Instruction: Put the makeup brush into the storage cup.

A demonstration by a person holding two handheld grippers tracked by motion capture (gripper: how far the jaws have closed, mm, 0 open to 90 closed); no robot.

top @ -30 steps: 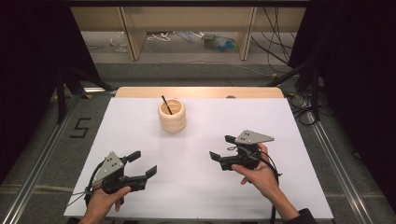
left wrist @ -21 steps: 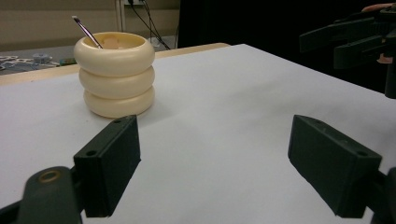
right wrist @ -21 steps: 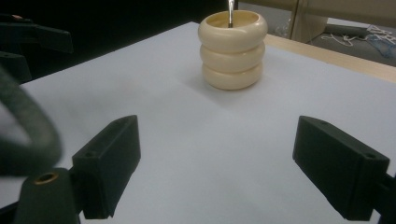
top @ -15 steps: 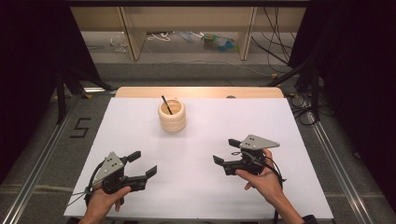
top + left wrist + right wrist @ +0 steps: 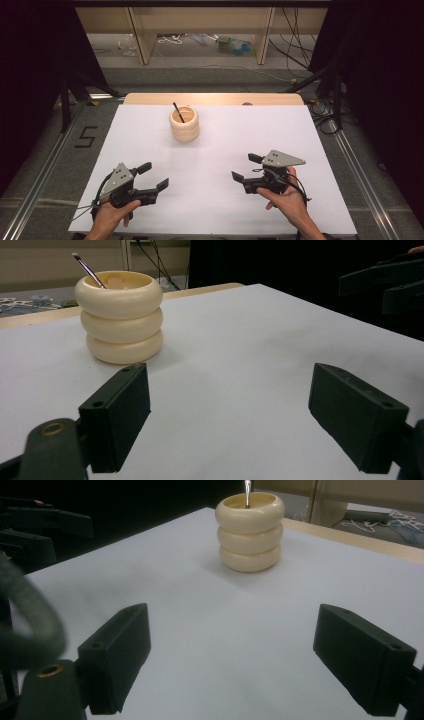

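A cream ribbed cup (image 5: pixel 184 123) stands upright on the white table (image 5: pixel 220 150) toward its far middle, with a thin dark brush (image 5: pixel 178 112) leaning inside it. The cup (image 5: pixel 120 317) is also ahead in the left gripper view and the cup (image 5: pixel 250 531) in the right gripper view. My left gripper (image 5: pixel 153 176) rests low at the near left, held by a hand, open and empty. My right gripper (image 5: pixel 246 167) sits at the near right, also open with nothing between its jaws. Both point toward the cup from a distance.
The white sheet ends at a wooden table edge (image 5: pixel 215 98) behind the cup. Metal rails (image 5: pixel 45 165) run along both sides, and a floor mark "5" (image 5: pixel 85 136) lies at the left. Cables and a wooden frame (image 5: pixel 200 30) are beyond the table.
My right gripper has drawn back toward the near edge and slightly right. The left gripper and the cup have stayed where they were.
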